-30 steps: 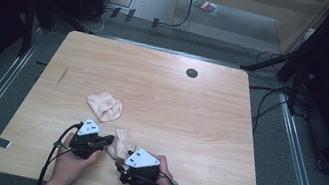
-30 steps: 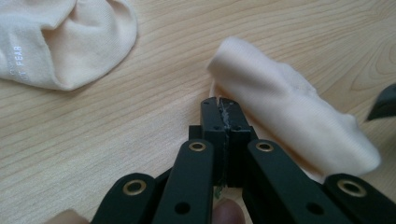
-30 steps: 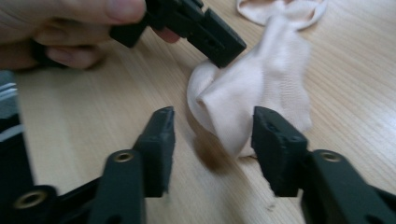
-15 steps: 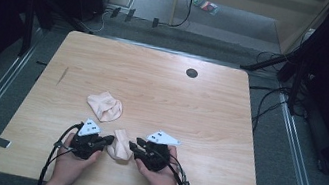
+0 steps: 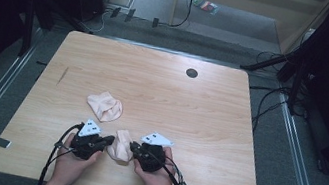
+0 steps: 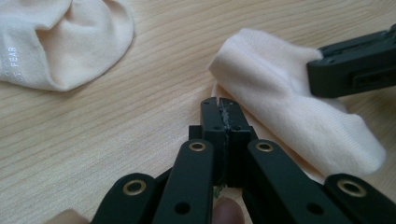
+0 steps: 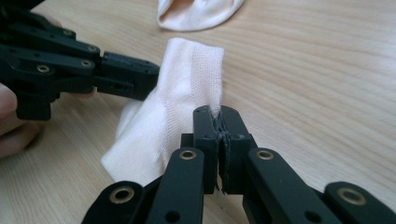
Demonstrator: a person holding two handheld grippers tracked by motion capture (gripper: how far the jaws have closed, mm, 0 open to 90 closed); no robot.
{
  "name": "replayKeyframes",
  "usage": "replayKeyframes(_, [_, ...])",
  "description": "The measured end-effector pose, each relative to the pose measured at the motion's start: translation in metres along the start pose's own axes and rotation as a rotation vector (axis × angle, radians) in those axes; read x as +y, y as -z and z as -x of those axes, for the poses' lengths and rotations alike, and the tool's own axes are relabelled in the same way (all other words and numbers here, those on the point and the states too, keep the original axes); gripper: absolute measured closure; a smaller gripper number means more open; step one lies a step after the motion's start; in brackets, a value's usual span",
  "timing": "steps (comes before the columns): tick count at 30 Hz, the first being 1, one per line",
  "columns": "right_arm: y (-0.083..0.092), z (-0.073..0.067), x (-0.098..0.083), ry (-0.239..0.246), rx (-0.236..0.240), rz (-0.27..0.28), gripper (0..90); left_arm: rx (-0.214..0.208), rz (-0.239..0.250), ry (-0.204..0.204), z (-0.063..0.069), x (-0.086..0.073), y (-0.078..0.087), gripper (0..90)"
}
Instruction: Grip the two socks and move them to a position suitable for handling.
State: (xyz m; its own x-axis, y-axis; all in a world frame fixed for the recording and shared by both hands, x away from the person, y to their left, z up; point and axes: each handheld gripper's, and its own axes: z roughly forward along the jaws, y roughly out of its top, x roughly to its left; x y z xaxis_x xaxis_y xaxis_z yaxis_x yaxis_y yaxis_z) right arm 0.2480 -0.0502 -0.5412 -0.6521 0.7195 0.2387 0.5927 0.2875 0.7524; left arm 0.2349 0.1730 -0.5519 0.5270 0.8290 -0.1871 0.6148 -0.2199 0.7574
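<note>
Wooden table (image 5: 226,133) first; low in the frame's middle, a cream sock (image 5: 120,147) stretches between left gripper (image 5: 111,140) and right gripper (image 5: 133,145), both clamped on its edges, the right having just closed. Thin fabric bites could slip when pulled.

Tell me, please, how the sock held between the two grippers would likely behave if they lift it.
The sock looks like thin knit, already folding, so it would probably sag between the left gripper and right gripper. It seems very light. Its ribbed fabric likely grips the pads rather than slipping.
</note>
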Motion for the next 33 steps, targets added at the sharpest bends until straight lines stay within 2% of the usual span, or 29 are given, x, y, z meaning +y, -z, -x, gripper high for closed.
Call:
replayKeyframes(3, [0.009,0.002,0.003,-0.011,-0.022,0.032,88.5,-0.004,0.000,0.002,-0.001,0.000,0.001,90.0])
replayKeyframes(5, [0.025,0.009,0.007,-0.018,-0.074,0.073,88.5,-0.007,0.002,0.006,-0.001,0.000,0.001,90.0])
replayKeyframes(9, [0.037,0.019,0.009,-0.057,-0.100,0.090,88.5,-0.011,0.000,0.001,-0.003,0.001,0.002,90.0])
replayKeyframes(12, [0.047,0.031,0.009,-0.096,-0.129,0.082,88.6,-0.010,0.003,0.008,-0.007,0.002,0.005,90.0])
replayKeyframes(15, [0.053,0.038,0.007,-0.102,-0.151,0.064,88.7,-0.013,0.006,0.007,-0.011,0.004,0.008,90.0])
replayKeyframes(16, [0.056,0.040,0.005,-0.101,-0.151,0.040,88.7,-0.017,0.004,-0.001,-0.012,0.004,0.009,90.0])
replayKeyframes(21, [0.057,0.038,-0.001,-0.099,-0.147,0.004,88.8,-0.031,-0.014,-0.028,-0.015,0.006,0.008,90.0])
replayKeyframes(23, [0.058,0.036,-0.004,-0.095,-0.145,-0.010,88.7,-0.059,-0.024,-0.020,-0.016,0.006,0.006,90.0])
replayKeyframes(24, [0.058,0.035,-0.005,-0.090,-0.153,-0.016,88.4,-0.057,-0.022,-0.013,-0.016,0.006,0.006,90.0])
replayKeyframes(25, [0.058,0.034,-0.006,-0.081,-0.163,-0.018,87.5,-0.043,-0.007,0.000,-0.017,0.006,0.007,86.9])
replayKeyframes(26, [0.058,0.034,-0.007,-0.070,-0.187,-0.027,84.7,-0.036,0.006,0.010,-0.018,0.006,0.009,78.5])
replayKeyframes(28, [0.059,0.036,-0.009,-0.066,-0.216,-0.026,71.5,-0.040,0.023,0.037,-0.020,0.007,0.014,67.4])
replayKeyframes(30, [0.062,0.039,-0.009,-0.080,-0.228,-0.009,68.0,-0.050,0.047,0.056,-0.022,0.008,0.021,63.7])
replayKeyframes(33, [0.067,0.045,-0.008,-0.112,-0.229,0.023,59.7,-0.078,0.035,0.061,-0.020,0.006,0.026,56.0])
